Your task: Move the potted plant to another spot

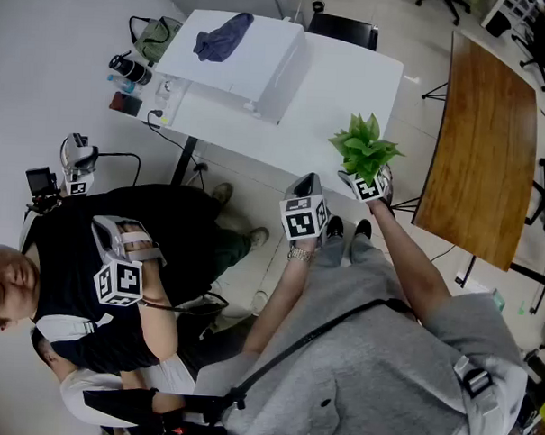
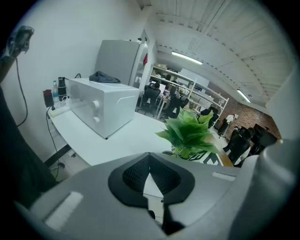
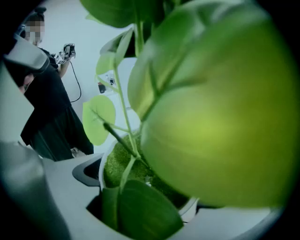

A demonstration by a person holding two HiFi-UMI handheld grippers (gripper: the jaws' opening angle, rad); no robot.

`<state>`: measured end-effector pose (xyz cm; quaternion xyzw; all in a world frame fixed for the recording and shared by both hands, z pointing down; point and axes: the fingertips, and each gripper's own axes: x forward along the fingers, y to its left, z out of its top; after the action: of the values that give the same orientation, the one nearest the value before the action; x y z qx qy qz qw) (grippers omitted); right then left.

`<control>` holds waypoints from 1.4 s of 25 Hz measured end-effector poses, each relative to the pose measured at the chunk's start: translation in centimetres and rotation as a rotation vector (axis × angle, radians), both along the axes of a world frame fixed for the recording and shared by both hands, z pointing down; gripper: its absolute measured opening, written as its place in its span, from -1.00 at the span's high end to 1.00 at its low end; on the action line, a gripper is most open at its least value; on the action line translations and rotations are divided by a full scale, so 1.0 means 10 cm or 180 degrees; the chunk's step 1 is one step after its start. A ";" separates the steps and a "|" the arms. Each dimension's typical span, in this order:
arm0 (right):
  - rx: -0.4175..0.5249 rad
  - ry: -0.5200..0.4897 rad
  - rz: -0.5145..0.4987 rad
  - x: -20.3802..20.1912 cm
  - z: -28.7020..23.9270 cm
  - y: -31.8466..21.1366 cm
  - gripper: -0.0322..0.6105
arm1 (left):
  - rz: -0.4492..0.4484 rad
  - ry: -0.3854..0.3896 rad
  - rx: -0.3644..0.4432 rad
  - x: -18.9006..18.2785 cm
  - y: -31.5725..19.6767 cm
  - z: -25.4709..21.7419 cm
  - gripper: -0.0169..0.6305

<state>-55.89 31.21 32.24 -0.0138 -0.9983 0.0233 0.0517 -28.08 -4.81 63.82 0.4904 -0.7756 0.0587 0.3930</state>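
The potted plant [image 1: 364, 148] has broad green leaves and a white pot; it is at the near edge of the white table [image 1: 341, 89]. In the right gripper view its leaves fill the picture, and the pot [image 3: 123, 171] with green moss sits between the jaws. My right gripper [image 1: 371, 186] is open around the pot, with a dark gap at the right jaw. The pot's base is hidden. My left gripper [image 1: 305, 213] hovers just left of the plant [image 2: 187, 133], its black pads [image 2: 136, 178] together with nothing between them.
A white box-shaped appliance [image 1: 239, 62] with a dark cloth [image 1: 224, 34] on top stands at the back of the table. Bottles and small items [image 1: 130, 72] crowd its left end. A wooden table [image 1: 483, 149] is to the right. Another person in black [image 1: 117, 277] stands at left.
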 end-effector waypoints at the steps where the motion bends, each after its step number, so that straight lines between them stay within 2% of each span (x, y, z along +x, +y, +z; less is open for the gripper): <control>1: 0.0019 0.0342 0.0242 0.01 0.20 -0.15 -0.92 | -0.0015 -0.0008 -0.0001 0.01 0.00 -0.01 0.91; 4: 0.0231 0.1399 0.0849 0.12 0.81 -0.53 -0.91 | -0.0048 -0.0016 -0.0008 0.02 -0.01 -0.01 0.91; 7: 0.0757 0.2743 0.1308 0.48 1.42 -0.90 -0.87 | -0.0033 -0.0020 -0.0017 0.05 -0.06 -0.01 0.91; 9: 0.1103 0.3503 0.1433 0.76 1.74 -1.05 -0.86 | 0.0016 -0.0040 -0.0005 0.10 -0.13 -0.03 0.91; 10: 0.1142 0.3693 0.1419 0.82 1.87 -1.06 -0.86 | 0.0051 -0.0053 0.0005 0.12 -0.16 -0.04 0.91; 12: 0.0959 0.3681 0.1350 0.74 2.10 -0.98 -0.86 | 0.0140 -0.0074 0.0028 0.15 -0.25 -0.06 0.91; 14: 0.0452 0.3404 0.1198 0.54 2.41 -0.79 -0.86 | 0.0261 -0.0081 0.0049 0.21 -0.36 -0.05 0.91; 16: -0.0274 0.3229 0.0845 0.47 2.93 -0.52 -0.86 | 0.0433 -0.0084 0.0059 0.38 -0.56 -0.03 0.91; 18: -0.0962 0.3233 0.0659 0.60 3.65 -0.31 -0.86 | 0.0673 -0.0091 0.0072 0.65 -0.83 -0.03 0.91; 22: -0.2552 0.3276 0.1013 0.89 5.05 0.11 -0.86 | 0.1406 -0.0111 0.0168 1.37 -1.43 -0.07 0.91; 25: -0.3407 0.3376 0.0990 1.37 5.54 0.93 -0.86 | 0.1786 -0.0110 0.0214 1.94 -1.69 -0.12 0.91; 27: -0.3709 0.3245 0.1037 1.53 5.80 1.39 -0.86 | 0.2042 -0.0115 0.0207 2.30 -1.79 -0.15 0.91; 29: -0.3805 0.3246 0.1042 1.62 5.94 1.61 -0.86 | 0.2313 -0.0116 0.0177 2.62 -1.84 -0.15 0.91; 32: -0.3765 0.3432 0.0975 1.70 6.01 1.71 -0.86 | 0.2547 -0.0118 0.0093 2.93 -1.86 -0.09 0.91; 35: -0.3669 0.3697 0.0866 1.79 6.02 1.76 -0.87 | 0.2644 -0.0157 -0.0008 3.05 -1.84 -0.01 0.91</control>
<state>-38.01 48.78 92.44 0.0970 -0.6372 0.5407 0.5405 2.38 -23.22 63.70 0.7597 -0.5209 0.2249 0.3178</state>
